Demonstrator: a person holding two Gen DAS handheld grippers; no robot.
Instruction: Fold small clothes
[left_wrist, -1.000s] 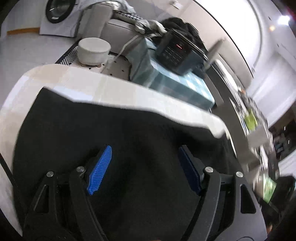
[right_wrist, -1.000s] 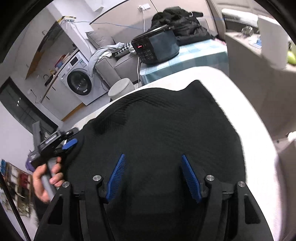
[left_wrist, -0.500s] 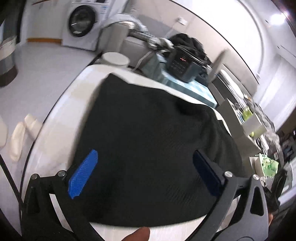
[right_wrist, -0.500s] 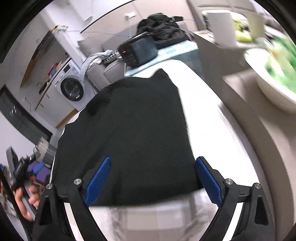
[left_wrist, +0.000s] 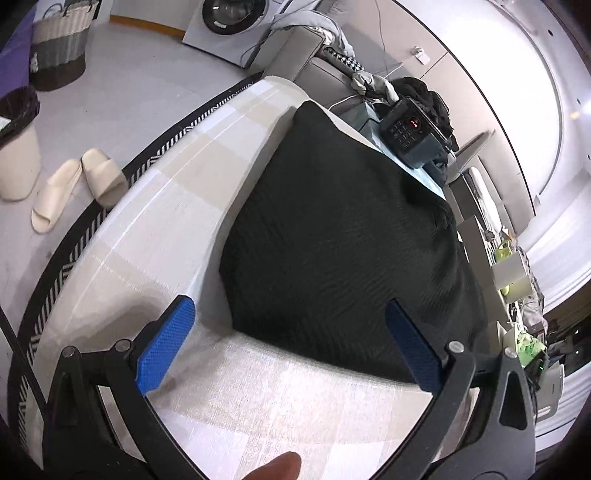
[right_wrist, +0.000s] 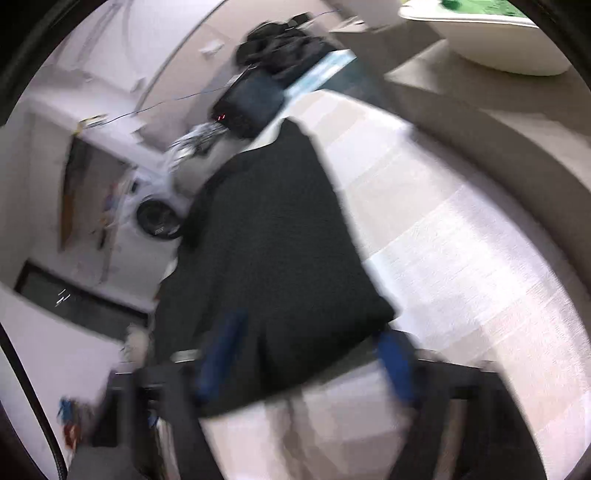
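Observation:
A black knit garment (left_wrist: 332, 240) lies flat on the pale checked table (left_wrist: 177, 206). My left gripper (left_wrist: 288, 310) hovers over the garment's near left corner, jaws wide open and empty: its left finger is over bare table, its right finger over the cloth. The right wrist view is blurred by motion. There the garment (right_wrist: 273, 240) runs away from my right gripper (right_wrist: 312, 328), whose jaws are closing. The garment's near edge lies between its blue fingers (right_wrist: 221, 354), with a clear gap still showing. A fingertip (left_wrist: 280, 467) shows at the bottom of the left wrist view.
Pale slippers (left_wrist: 74, 184), a woven basket (left_wrist: 61, 44) and a white bin (left_wrist: 16, 147) stand on the floor left of the table. A black appliance with a red display (left_wrist: 410, 129) sits beyond the garment's far end. A white bowl (right_wrist: 498, 40) rests on a counter at right.
Both grippers drew back from over the cloth to its near edge. The left jaws opened wider. The right jaws widened, then narrowed, and that view rolled and blurred.

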